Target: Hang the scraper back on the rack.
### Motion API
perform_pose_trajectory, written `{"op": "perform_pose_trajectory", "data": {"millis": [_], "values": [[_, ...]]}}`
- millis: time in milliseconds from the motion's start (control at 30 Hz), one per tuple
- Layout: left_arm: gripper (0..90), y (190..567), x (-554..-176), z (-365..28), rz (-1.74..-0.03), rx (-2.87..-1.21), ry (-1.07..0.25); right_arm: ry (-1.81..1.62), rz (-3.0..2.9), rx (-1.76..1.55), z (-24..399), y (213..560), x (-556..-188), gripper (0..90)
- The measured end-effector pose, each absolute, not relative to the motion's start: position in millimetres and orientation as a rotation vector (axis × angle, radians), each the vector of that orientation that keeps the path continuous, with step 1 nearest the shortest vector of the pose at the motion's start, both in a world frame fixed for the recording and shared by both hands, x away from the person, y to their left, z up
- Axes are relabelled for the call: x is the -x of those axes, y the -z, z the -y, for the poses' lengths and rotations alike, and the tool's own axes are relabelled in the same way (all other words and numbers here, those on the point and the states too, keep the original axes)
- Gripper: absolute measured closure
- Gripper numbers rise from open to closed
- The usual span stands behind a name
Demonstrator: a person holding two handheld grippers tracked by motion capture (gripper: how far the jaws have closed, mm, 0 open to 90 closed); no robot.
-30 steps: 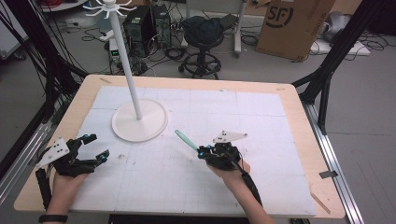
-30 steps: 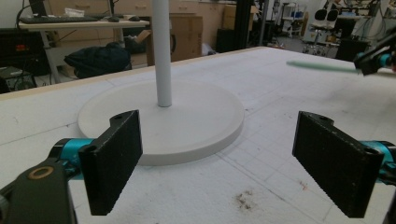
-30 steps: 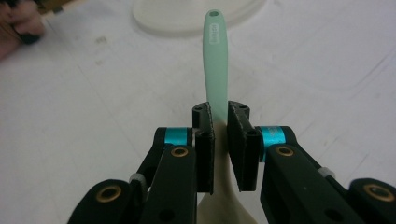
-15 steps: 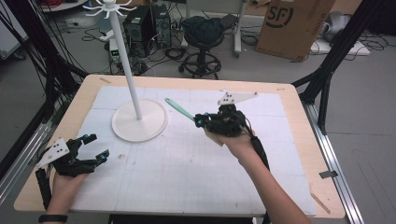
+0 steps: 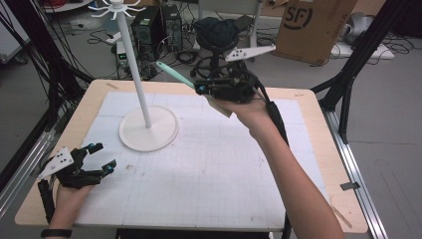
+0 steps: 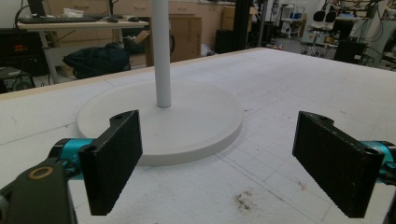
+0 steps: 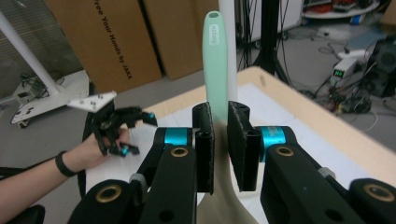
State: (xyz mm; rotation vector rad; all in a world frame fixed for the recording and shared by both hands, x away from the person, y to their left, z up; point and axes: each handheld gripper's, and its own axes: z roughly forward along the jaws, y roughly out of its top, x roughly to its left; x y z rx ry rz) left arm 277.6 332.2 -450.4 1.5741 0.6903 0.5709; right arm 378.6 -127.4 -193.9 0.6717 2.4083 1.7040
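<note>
The right gripper (image 5: pixel 201 88) is raised above the tabletop (image 5: pixel 308 144), jaws clamped on a mint-green spatula (image 7: pixel 215 60) whose handle points toward the white stand (image 5: pixel 134 64). The left gripper (image 5: pixel 98 157) rests at the tabletop's near left corner, jaws wide apart.

The left gripper (image 5: pixel 95 157) is black with bright blue bits near its bumpy flat jaws and a grey three-cornered plate on top. The right gripper (image 7: pixel 220 140) looks the same, with round brass screws. A black band (image 5: pixel 55 232) sits behind the left gripper.
</note>
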Motion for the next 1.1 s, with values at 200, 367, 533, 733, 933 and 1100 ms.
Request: {"op": "perform_pose_trajectory", "data": {"millis": [200, 367, 533, 733, 933, 1100], "values": [[16.2, 450.5, -277.6, -332.0, -0.691, -1.571, -0.57, -1.706, -2.376, -0.632, 117.2, 157.7, -384.7, 81.6], [16.3, 450.5, -277.6, -331.8, -0.692, -1.571, -0.57, -1.707, -2.35, -0.615, 106.4, 132.6, -388.3, 81.6], [16.3, 450.6, -277.6, -331.7, -0.688, -1.572, -0.571, -1.69, -2.327, -0.619, 99.3, 122.8, -389.8, 81.5], [16.2, 450.5, -277.6, -331.7, -0.685, -1.576, -0.572, -1.707, -2.315, -0.606, 94.4, 118.7, -390.0, 81.5], [16.3, 450.6, -277.4, -331.5, -0.686, -1.576, -0.572, -1.696, -2.311, -0.613, 92.2, 114.9, -390.4, 81.5], [16.3, 450.5, -277.4, -331.6, -0.685, -1.576, -0.572, -1.683, -2.32, -0.607, 89.0, 114.5, -390.6, 81.4]]}}
